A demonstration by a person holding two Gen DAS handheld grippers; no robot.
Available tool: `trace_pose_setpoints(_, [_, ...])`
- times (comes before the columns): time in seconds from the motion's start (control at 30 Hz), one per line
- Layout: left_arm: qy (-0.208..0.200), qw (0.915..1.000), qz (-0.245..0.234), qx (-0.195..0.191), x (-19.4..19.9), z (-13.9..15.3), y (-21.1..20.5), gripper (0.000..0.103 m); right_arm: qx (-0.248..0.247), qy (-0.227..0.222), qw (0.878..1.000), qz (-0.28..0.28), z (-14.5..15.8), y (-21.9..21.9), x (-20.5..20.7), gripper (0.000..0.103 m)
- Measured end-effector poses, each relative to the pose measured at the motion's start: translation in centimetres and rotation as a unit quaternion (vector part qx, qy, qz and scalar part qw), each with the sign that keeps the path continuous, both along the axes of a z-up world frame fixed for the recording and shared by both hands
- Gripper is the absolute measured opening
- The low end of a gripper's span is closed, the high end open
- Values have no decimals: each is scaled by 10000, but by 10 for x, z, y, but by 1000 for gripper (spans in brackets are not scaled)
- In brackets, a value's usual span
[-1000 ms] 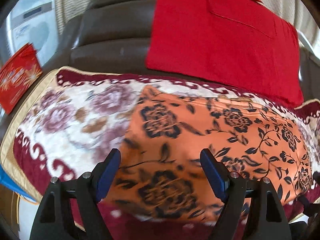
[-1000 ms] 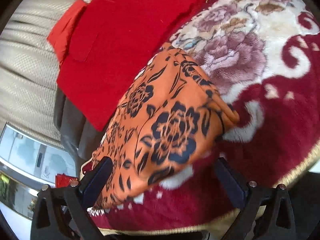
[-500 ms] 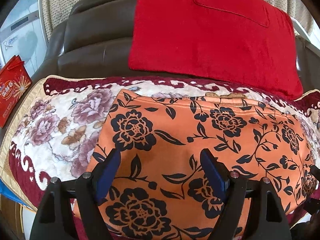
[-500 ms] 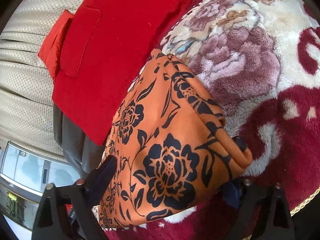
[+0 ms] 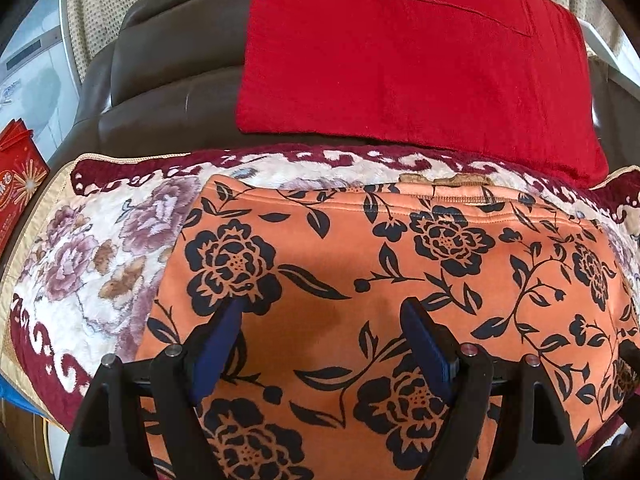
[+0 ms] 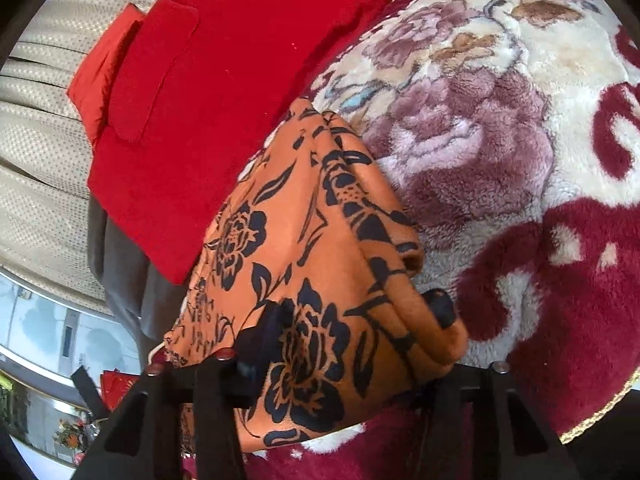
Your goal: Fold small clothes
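In the left wrist view, the orange floral garment (image 5: 380, 280) fills the centre and lower frame, lying flat on the plush floral blanket (image 5: 88, 260). A stitched hem runs along its far edge. A red cloth with a pocket (image 5: 400, 60) hangs over the brown sofa back (image 5: 168, 60) at the top. A red printed bag (image 5: 20, 188) shows at the left edge. The left hand-held gripper (image 5: 320, 344) stands wide open low over the garment; the blue pads (image 5: 216, 348) sit apart with flat fabric showing between them. Whether the tips touch the cloth cannot be told, and nothing is pinched.

In the right wrist view, the same garment (image 6: 312, 280) shows what the other view hides: its end is a stack of folded layers, thick at the lower centre. The red cloth (image 6: 224, 100) lies at upper left against a beige woven fabric (image 6: 36, 160), and the blanket (image 6: 500, 140) fills the right half. The right hand-held gripper (image 6: 356, 320) is closing, with the folded stack between its jaws. Both dark fingertips (image 6: 438, 308) sit against the fabric, one each side of the bundle.
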State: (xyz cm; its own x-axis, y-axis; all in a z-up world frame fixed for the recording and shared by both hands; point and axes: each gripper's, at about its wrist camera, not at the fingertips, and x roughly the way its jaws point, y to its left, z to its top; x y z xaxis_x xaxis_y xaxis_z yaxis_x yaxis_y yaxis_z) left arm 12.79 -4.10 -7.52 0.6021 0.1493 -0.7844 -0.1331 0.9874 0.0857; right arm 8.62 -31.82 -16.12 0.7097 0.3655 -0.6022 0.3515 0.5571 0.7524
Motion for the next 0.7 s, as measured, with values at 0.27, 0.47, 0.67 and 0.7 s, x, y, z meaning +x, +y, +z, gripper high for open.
trace_pose_setpoints(0.27, [308,9994,13,123,6,-27,-1,82,-85,56,9999,122,1,7,13,72])
trace_pose_setpoints(0.47, [199,9997,1,119,4,-17,-6,82,-249,56,9994,216,8,9,16,39])
trace_pose_setpoints(0.67, [195,9998,-41,59,8,-17,-5,82,-135,117,9998,132,7,7,16,54])
trace_pose_setpoints(0.7, [191,9998,-32,37,9,-17,-4,82,-136,100,9998,133,7,7,16,54])
